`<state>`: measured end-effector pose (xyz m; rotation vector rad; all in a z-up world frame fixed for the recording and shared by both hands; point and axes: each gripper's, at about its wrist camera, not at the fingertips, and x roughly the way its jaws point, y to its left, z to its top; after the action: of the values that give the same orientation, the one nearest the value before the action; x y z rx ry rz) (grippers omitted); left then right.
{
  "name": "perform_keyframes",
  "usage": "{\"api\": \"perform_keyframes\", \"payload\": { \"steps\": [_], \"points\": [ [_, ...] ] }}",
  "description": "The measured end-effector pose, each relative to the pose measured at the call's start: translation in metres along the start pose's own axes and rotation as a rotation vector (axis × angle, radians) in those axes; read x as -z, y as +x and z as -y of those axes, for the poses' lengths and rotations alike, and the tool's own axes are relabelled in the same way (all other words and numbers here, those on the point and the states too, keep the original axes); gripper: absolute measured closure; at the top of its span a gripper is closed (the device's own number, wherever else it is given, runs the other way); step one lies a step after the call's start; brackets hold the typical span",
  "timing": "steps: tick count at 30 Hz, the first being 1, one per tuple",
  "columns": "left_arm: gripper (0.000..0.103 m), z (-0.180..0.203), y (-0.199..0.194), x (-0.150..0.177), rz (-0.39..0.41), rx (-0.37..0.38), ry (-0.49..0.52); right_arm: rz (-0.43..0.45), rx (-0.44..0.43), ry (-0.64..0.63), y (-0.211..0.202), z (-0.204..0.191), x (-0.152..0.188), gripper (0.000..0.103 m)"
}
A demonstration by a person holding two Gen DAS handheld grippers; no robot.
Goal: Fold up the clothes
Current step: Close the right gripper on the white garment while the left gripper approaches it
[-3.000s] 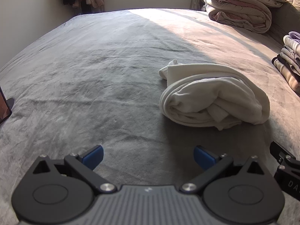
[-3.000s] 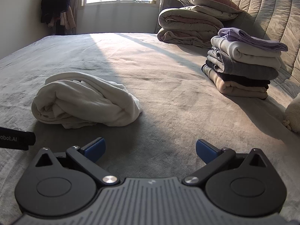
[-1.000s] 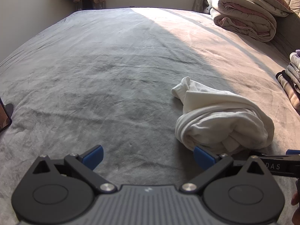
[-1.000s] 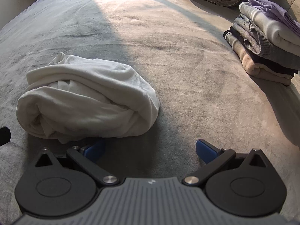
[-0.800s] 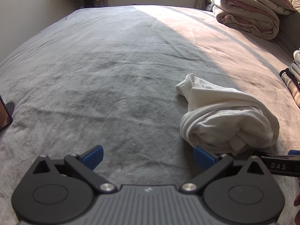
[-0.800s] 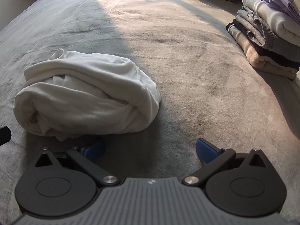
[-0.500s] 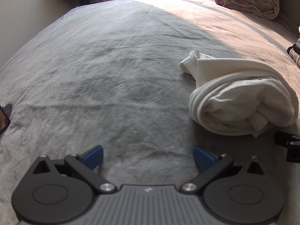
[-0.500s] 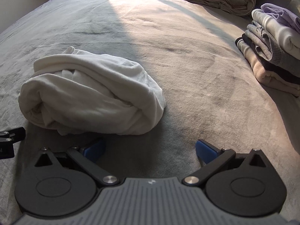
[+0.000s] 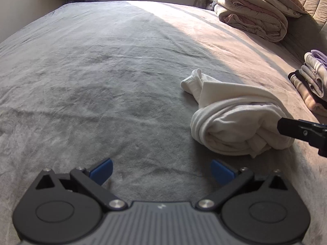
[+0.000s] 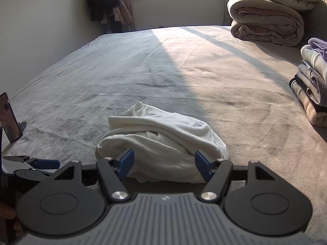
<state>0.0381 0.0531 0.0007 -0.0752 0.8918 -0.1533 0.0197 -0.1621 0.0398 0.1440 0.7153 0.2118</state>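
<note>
A crumpled white garment (image 9: 235,122) lies bunched on the grey bed cover (image 9: 102,81). My left gripper (image 9: 161,169) is open and holds nothing, low over the cover to the left of the bundle. In the right wrist view the garment (image 10: 163,138) sits straight ahead of my right gripper (image 10: 164,163). Its jaws are closing, with the bundle's near fold between the blue pads (image 10: 126,161); I see no pinch on the cloth. A black finger of the right gripper (image 9: 296,129) shows against the bundle's right end. The left gripper (image 10: 36,163) shows at the left edge.
A stack of folded clothes (image 10: 312,81) stands at the right of the bed. Folded quilts (image 10: 265,20) are piled at the far right. A phone on a stand (image 10: 10,120) is at the left edge. Dark clothes (image 10: 106,2) hang by the window.
The right gripper's jaws have narrowed. It has swung left and tipped up, so the garment is now centred between its pads. The left gripper drifted a little; the bundle lies further right.
</note>
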Motion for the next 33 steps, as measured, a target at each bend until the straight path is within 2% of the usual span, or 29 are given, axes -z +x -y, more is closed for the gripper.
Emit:
{"api": "perform_keyframes", "payload": {
  "steps": [2,3,4,7,10,13,17,21,26,29,32,33],
  "points": [
    [0.001,-0.002,-0.002,-0.002,0.010,-0.002,-0.014,-0.001,-0.011,0.011,0.007,-0.001,-0.001,0.045],
    [0.001,-0.003,-0.002,-0.003,0.012,-0.006,-0.021,-0.009,-0.008,0.011,0.010,-0.002,0.000,0.053],
    [0.001,-0.004,-0.001,-0.004,0.013,-0.010,-0.027,-0.023,-0.010,0.015,0.014,-0.001,0.002,0.067],
    [0.007,-0.010,-0.004,-0.007,0.048,-0.005,-0.075,-0.075,-0.049,0.060,0.014,0.004,0.006,0.090],
    [0.007,-0.014,-0.016,-0.011,0.128,0.046,-0.126,-0.084,-0.078,0.048,0.002,0.002,0.009,0.092],
    [0.007,-0.012,-0.023,-0.014,0.170,0.081,-0.127,-0.098,-0.112,0.043,-0.010,-0.002,0.012,0.093],
    [0.008,-0.005,-0.022,-0.013,0.168,0.115,-0.104,-0.138,-0.147,0.042,-0.022,-0.004,0.022,0.093],
    [0.008,-0.002,-0.017,-0.013,0.151,0.169,-0.124,-0.190,-0.179,0.043,-0.032,-0.004,0.033,0.094],
    [0.009,0.003,-0.011,-0.011,0.140,0.208,-0.140,-0.237,-0.183,0.005,-0.048,-0.005,0.044,0.094],
    [0.020,0.008,-0.005,-0.009,0.144,0.205,-0.141,-0.269,-0.165,-0.005,-0.050,-0.003,0.049,0.093],
    [0.041,0.014,0.002,-0.005,0.136,0.232,-0.144,-0.282,-0.150,0.007,-0.049,0.001,0.051,0.089],
    [0.053,0.017,0.004,-0.003,0.129,0.248,-0.142,-0.280,-0.153,0.023,-0.048,0.003,0.050,0.087]
  ]
}}
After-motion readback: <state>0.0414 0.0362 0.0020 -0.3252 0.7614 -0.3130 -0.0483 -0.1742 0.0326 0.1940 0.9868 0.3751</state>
